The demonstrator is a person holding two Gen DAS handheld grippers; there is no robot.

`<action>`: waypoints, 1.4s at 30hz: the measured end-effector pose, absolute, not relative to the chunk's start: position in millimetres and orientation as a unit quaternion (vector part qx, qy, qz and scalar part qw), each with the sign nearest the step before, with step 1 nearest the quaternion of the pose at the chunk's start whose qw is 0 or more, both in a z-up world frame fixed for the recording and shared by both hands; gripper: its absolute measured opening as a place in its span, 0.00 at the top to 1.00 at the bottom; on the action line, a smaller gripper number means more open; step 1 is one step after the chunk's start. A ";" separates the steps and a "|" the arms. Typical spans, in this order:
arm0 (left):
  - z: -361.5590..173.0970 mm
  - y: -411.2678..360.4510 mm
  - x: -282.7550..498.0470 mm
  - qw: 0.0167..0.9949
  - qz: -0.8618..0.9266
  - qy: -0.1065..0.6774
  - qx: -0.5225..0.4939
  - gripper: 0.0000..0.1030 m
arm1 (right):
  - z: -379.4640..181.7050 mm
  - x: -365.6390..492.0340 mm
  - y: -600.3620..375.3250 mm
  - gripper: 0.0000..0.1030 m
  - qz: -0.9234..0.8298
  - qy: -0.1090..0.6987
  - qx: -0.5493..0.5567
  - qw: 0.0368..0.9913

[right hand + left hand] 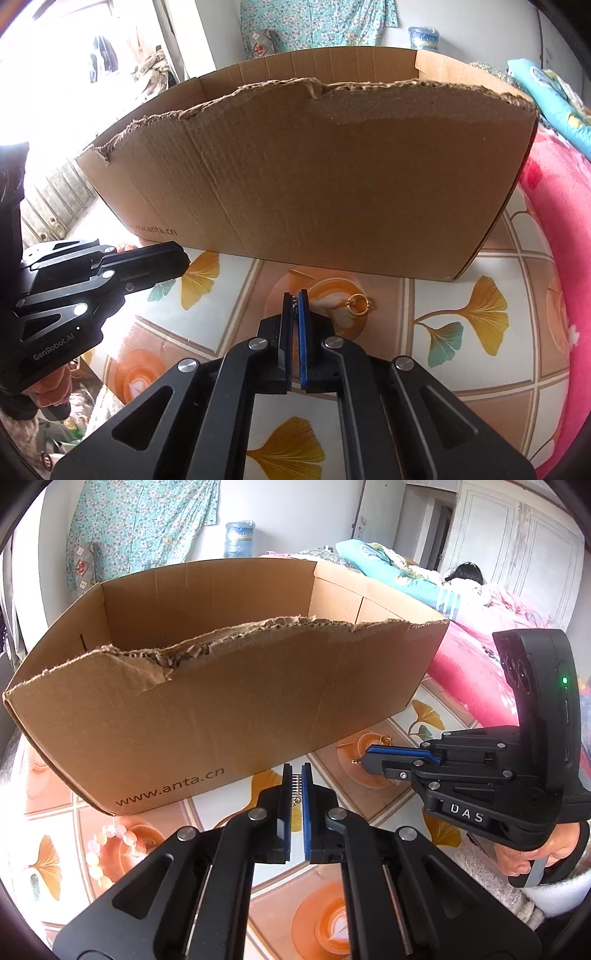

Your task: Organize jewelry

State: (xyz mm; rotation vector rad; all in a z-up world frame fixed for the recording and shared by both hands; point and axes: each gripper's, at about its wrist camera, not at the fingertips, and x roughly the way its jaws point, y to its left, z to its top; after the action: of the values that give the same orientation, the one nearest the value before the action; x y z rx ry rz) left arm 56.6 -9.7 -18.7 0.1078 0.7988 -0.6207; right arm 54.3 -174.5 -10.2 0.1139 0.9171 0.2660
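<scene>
The gold ring lies flat on the patterned tablecloth, in front of the near wall of the cardboard box and apart from it, with a smaller gold loop or two fixed to its rim. It sits just to the right of the right gripper and slightly ahead of its tips, close but not touching. That gripper's jaws are drawn nearly together, and something small and metallic shows in the narrow slit between the pads; it looks like a thin piece of jewelry pinched there, though it is too small to name. The left gripper is likewise nearly closed, on a small toothed metal piece with a bead hanging beneath it, perhaps a clip or clasp. It hovers close to the box front, near the printed web address. The right gripper is plainly the nearer of the two to the ring; the left one is well off to the ring's left. Being round, the ring has no long axis to line up with, so an approach from any side would probably serve. Further out, a pink bead bracelet lies on the cloth on the left, near the left gripper. Both pieces look destined for the open box.
</scene>
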 end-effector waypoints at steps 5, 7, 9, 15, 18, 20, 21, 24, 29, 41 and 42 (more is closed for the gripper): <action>-11.5 -3.0 51.6 0.879 -0.291 0.375 0.049 0.96 | 0.8 48.6 -181.6 0.98 0.138 0.427 0.083 0.890; -8.0 -1.0 48.6 0.881 -0.289 0.371 0.049 0.96 | 6.9 45.0 -183.5 0.98 0.142 0.419 0.093 0.892; -4.7 1.0 45.4 0.883 -0.288 0.368 0.049 0.96 | 13.3 39.0 -185.1 0.98 0.141 0.409 0.090 0.897; -1.0 1.7 39.5 0.885 -0.286 0.365 0.047 0.96 | 10.5 39.6 -184.2 0.93 0.155 0.421 0.082 0.890; -2.6 1.0 38.0 0.883 -0.286 0.368 0.048 0.96 | 4.3 46.8 -179.2 0.76 0.150 0.426 0.045 0.891; -3.2 1.8 37.8 0.883 -0.286 0.369 0.049 0.96 | 0.1 52.9 -176.2 0.75 0.156 0.430 0.027 0.889; -3.7 2.7 38.1 0.883 -0.285 0.370 0.049 0.96 | -2.1 55.8 -173.6 0.75 0.160 0.432 0.018 0.887; -5.0 6.2 40.3 0.884 -0.282 0.370 0.044 0.96 | -8.3 63.8 -166.7 0.80 0.164 0.443 -0.014 0.881; -6.3 9.7 43.2 0.885 -0.279 0.370 0.035 0.96 | -8.2 65.0 -168.1 0.96 0.165 0.450 -0.027 0.877; 2.4 14.1 33.8 0.890 -0.284 0.355 0.038 0.96 | 32.6 48.6 -211.6 0.99 0.182 0.417 0.073 0.888; 3.0 14.4 32.8 0.890 -0.283 0.354 0.038 0.96 | 33.9 47.3 -211.3 0.99 0.184 0.418 0.069 0.887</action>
State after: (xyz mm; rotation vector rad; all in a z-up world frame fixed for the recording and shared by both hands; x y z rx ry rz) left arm 32.8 14.4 3.0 0.0785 0.7353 -0.5887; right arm 47.3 -211.3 33.9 0.1444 0.8689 0.3825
